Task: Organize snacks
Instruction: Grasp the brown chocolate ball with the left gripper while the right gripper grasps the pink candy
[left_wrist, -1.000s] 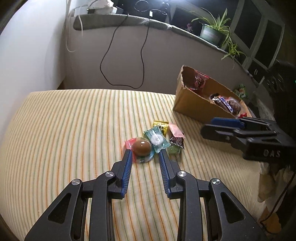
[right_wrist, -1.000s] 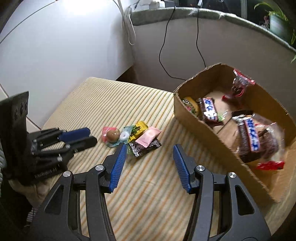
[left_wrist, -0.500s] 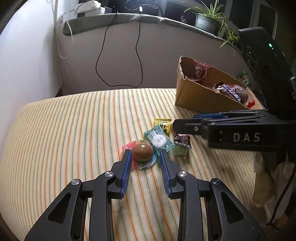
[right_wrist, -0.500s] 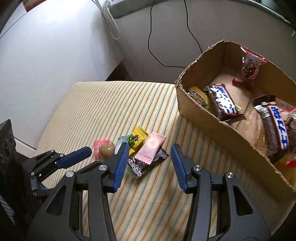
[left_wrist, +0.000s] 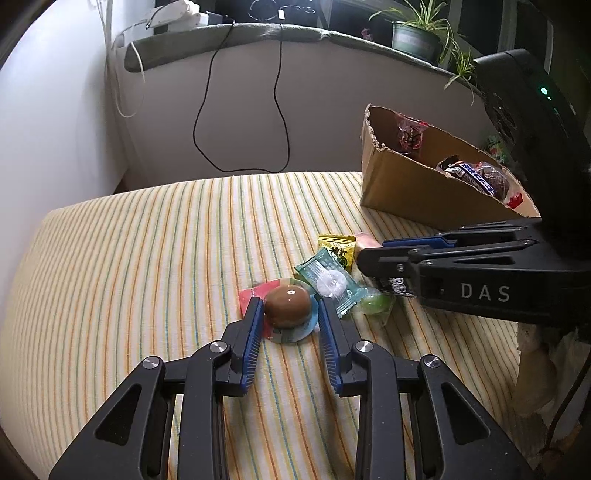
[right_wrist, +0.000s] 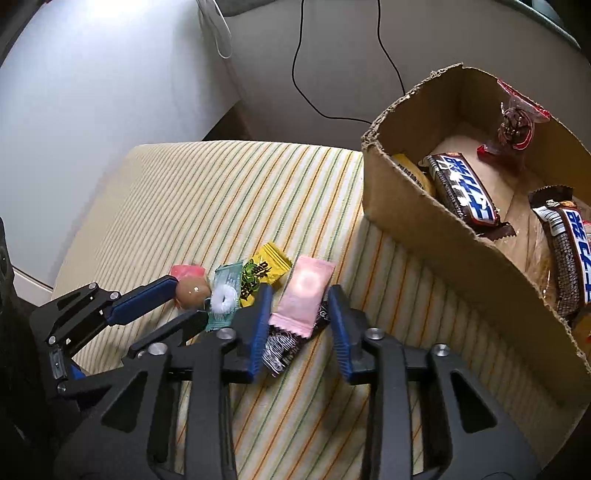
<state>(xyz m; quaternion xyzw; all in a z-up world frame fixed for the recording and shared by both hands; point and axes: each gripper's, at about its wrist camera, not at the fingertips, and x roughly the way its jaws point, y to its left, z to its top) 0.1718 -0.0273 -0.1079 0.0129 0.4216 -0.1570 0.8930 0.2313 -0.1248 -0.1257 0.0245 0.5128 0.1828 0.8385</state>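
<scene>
Done so far: I judge the brown cardboard box (right_wrist: 454, 236) part filled; it holds two dark chocolate bars (right_wrist: 461, 192), a yellow packet and a red-trimmed clear bag.
Left to do: six or so loose snacks lie clustered on the striped cloth (left_wrist: 147, 258), near the box but apart from it.
Left gripper (left_wrist: 290, 314): spread, fingers either side of the brown egg-shaped snack in a clear round pack (left_wrist: 288, 306), not yet pinching it.
Right gripper (right_wrist: 300, 295): spread, straddling the pink flat sachet (right_wrist: 304, 295), which lies on a black patterned wrapper (right_wrist: 279, 349).
Room: the two grippers crowd one small pile; I'd lift one at a time.
Edges: the box wall is torn and stands higher at the far end; open cloth lies to the left.
</scene>
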